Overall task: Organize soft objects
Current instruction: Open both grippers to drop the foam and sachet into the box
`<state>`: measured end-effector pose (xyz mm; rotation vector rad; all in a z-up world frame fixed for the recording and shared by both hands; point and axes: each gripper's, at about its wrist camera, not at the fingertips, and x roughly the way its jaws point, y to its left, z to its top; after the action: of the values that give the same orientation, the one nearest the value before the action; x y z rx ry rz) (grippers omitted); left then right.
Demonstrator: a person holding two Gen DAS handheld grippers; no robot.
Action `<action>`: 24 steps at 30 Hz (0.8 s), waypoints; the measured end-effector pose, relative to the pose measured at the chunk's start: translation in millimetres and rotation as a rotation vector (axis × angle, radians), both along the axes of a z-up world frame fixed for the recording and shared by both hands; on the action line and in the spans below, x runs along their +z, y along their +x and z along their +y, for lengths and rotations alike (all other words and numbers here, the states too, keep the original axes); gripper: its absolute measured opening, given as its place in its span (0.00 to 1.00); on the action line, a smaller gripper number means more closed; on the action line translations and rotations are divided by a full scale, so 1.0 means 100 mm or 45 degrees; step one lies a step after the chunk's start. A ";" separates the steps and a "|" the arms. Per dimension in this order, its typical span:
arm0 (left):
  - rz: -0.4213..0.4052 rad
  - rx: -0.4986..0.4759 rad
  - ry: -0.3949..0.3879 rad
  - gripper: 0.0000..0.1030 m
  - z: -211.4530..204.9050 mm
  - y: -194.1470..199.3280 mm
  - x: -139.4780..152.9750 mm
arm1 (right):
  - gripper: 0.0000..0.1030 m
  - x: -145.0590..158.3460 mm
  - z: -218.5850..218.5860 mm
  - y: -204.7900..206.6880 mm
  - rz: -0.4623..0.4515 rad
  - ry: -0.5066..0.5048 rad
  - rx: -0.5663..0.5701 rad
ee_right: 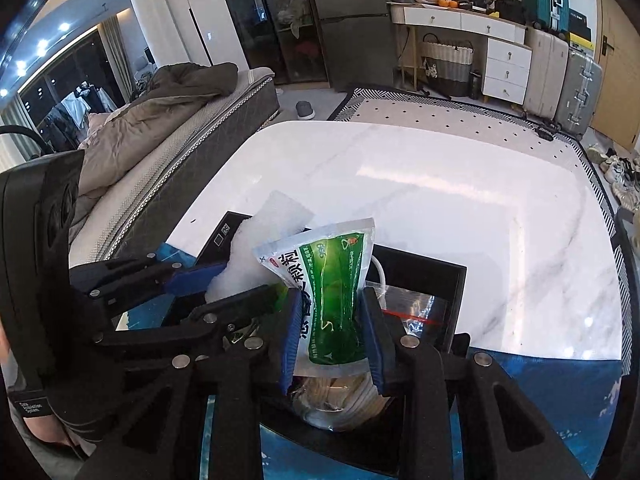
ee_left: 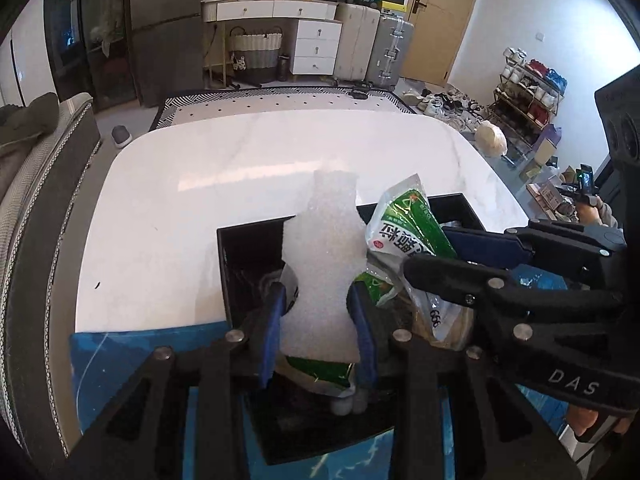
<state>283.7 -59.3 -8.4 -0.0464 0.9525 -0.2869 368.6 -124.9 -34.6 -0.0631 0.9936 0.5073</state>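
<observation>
- The left gripper [ee_left: 320,320] was clamped on a white foam sheet [ee_left: 320,256], its blue pads pressed into the sheet's sides, above the near part of the black box [ee_left: 248,240].
- The right gripper [ee_right: 332,336] held a green pouch [ee_right: 336,280] upright between its blue pads, over the same box, just beside the foam sheet.
- Under the pouch lay a bagged bundle of pale cord [ee_right: 340,400] and a clear zip bag [ee_right: 412,308] inside the box.
- The box sat at the near edge of the white marble table [ee_left: 240,160], partly on a blue mat [ee_left: 132,356].
</observation>
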 end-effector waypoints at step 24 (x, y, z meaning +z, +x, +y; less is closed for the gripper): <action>-0.443 0.185 0.039 0.96 0.27 -0.76 0.25 | 0.96 0.23 -0.59 -1.01 -0.417 0.234 -0.107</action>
<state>207.6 -32.7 16.4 -0.0358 0.6039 -0.1394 267.5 -184.1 -11.8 0.0590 0.6241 0.4908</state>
